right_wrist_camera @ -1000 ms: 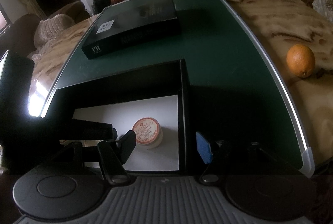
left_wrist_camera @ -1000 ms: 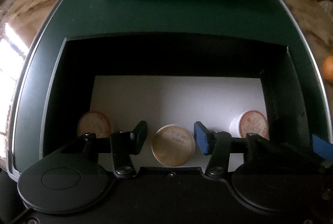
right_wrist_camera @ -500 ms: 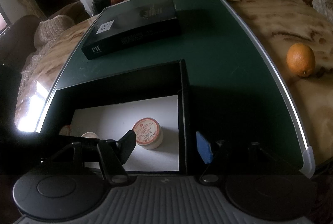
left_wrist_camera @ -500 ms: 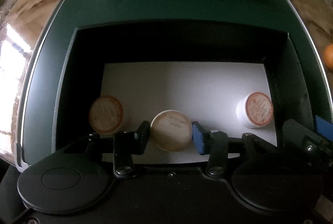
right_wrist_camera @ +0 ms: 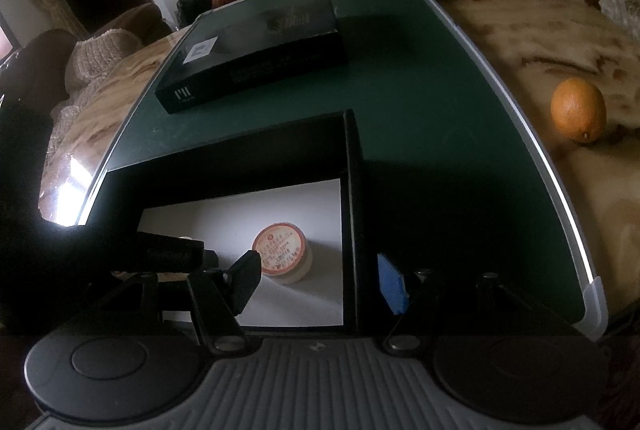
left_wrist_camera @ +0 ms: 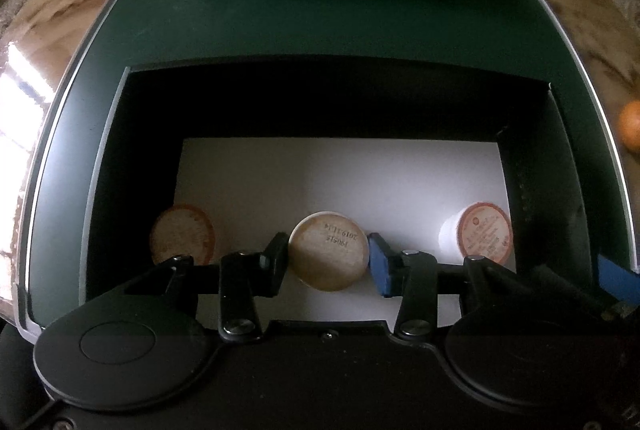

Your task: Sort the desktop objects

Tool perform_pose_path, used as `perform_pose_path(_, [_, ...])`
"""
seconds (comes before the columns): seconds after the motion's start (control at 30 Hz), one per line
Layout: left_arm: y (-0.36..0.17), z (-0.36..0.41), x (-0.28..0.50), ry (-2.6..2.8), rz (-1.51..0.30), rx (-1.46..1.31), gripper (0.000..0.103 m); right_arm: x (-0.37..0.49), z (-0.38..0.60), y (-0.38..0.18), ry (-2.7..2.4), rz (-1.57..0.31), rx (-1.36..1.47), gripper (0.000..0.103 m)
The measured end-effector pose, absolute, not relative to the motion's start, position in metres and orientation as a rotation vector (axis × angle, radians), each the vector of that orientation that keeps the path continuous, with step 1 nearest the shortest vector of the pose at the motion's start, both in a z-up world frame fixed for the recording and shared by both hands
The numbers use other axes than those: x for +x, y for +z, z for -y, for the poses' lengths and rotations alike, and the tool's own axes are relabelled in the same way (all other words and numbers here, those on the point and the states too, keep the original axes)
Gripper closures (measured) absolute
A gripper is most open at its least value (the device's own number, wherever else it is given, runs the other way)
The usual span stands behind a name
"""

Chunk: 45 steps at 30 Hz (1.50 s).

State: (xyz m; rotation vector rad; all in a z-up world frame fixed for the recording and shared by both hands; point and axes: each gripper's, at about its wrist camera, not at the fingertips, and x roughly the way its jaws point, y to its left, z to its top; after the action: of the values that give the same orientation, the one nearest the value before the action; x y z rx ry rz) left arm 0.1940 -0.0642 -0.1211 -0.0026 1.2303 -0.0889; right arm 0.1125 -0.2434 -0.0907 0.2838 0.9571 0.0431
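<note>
An open black box (left_wrist_camera: 328, 98) with a white floor sits on the green mat. Three small round cups lie in it: one at the left (left_wrist_camera: 182, 234), one in the middle (left_wrist_camera: 328, 250), one at the right (left_wrist_camera: 484, 232). My left gripper (left_wrist_camera: 328, 260) is shut on the middle cup, a finger touching each side. My right gripper (right_wrist_camera: 316, 280) is open and empty, straddling the box's right wall (right_wrist_camera: 352, 214), with the right cup (right_wrist_camera: 282, 252) just ahead of its left finger. The left gripper's body shows dark in the right wrist view (right_wrist_camera: 168, 250).
A closed black box (right_wrist_camera: 256, 54) lies farther back on the green mat (right_wrist_camera: 432, 134). An orange (right_wrist_camera: 578, 110) rests on the marbled tabletop to the right. The mat's metal edge (right_wrist_camera: 560, 198) runs along the right side.
My left gripper has closed in from wide open until its fingers touch the middle cup, and the view has pulled back slightly. The right gripper has stayed still.
</note>
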Motion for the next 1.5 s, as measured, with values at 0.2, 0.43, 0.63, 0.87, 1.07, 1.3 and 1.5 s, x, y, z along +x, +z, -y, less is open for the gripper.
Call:
perform_pose_path(0.2, [-0.121, 0.064, 0.195, -0.102, -1.226, -0.004, 0.058, 0.112, 0.244, -0.091, 0.045, -0.959, 0.286, 0.037])
perform_pose_path(0.43, [-0.108, 0.064, 0.186, -0.119, -1.214, 0.013, 0.034, 0.108, 0.241, -0.084, 0.047, -0.956, 0.265, 0.035])
perform_pose_path(0.63, [-0.071, 0.056, 0.159, -0.089, -1.15, 0.063, 0.015, 0.097, 0.228, -0.063, 0.058, -0.929, 0.232, 0.025])
perform_pose_path(0.87, [-0.052, 0.024, 0.125, 0.015, -1.137, 0.085, 0.008, 0.082, 0.201, -0.049, 0.063, -0.93, 0.176, 0.018])
perform_pose_path(1.07, [-0.057, -0.004, 0.111, 0.065, -1.182, 0.067, 0.008, 0.076, 0.183, -0.051, 0.027, -0.994, 0.167, 0.018])
perform_pose_path(1.3, [-0.052, -0.018, 0.102, 0.056, -1.188, 0.023, 0.008, 0.071, 0.176, -0.046, 0.009, -1.037, 0.177, 0.018])
perform_pose_path(1.5, [-0.049, -0.014, 0.097, 0.033, -1.182, 0.02, 0.008, 0.067, 0.17, -0.039, 0.011, -1.026, 0.162, 0.017])
